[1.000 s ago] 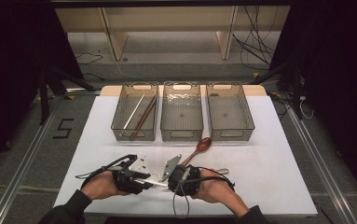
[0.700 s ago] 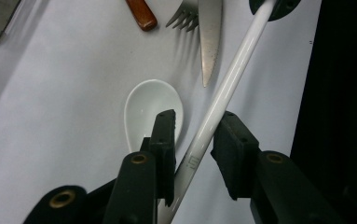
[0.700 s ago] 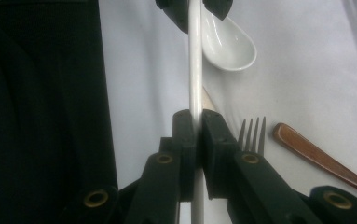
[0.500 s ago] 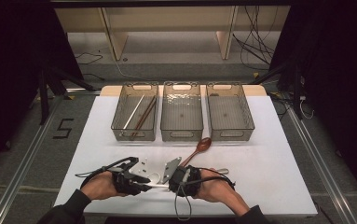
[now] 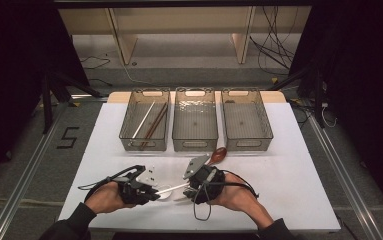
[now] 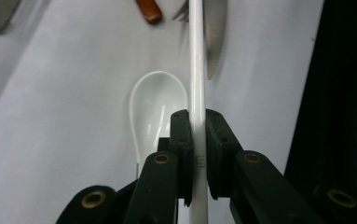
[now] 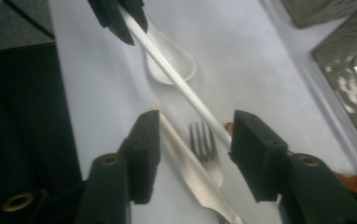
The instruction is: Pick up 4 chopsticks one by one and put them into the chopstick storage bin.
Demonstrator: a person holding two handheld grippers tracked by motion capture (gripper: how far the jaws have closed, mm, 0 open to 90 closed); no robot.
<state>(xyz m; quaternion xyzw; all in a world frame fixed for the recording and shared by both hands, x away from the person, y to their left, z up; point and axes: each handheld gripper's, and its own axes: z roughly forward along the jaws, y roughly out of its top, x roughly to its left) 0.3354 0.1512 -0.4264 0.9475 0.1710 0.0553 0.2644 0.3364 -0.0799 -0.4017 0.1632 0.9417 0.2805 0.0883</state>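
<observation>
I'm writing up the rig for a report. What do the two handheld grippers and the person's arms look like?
Both the left gripper and right gripper are black, with blocky black jaws on brass-coloured pivots, trailing black cables and a grey three-cornered top plate. The dark sleeves reach the wrists.

Overhead light bright on white table (image 5: 289, 165); surroundings beyond table dark. Soft shadows beneath hands. Gripper views: near jaws soft-focus, glare streak along white chopstick (image 6: 197, 70) (background above it blurred).

left tongs (image 5: 149, 192) gripping white chopstick (image 5: 171, 188)
</observation>
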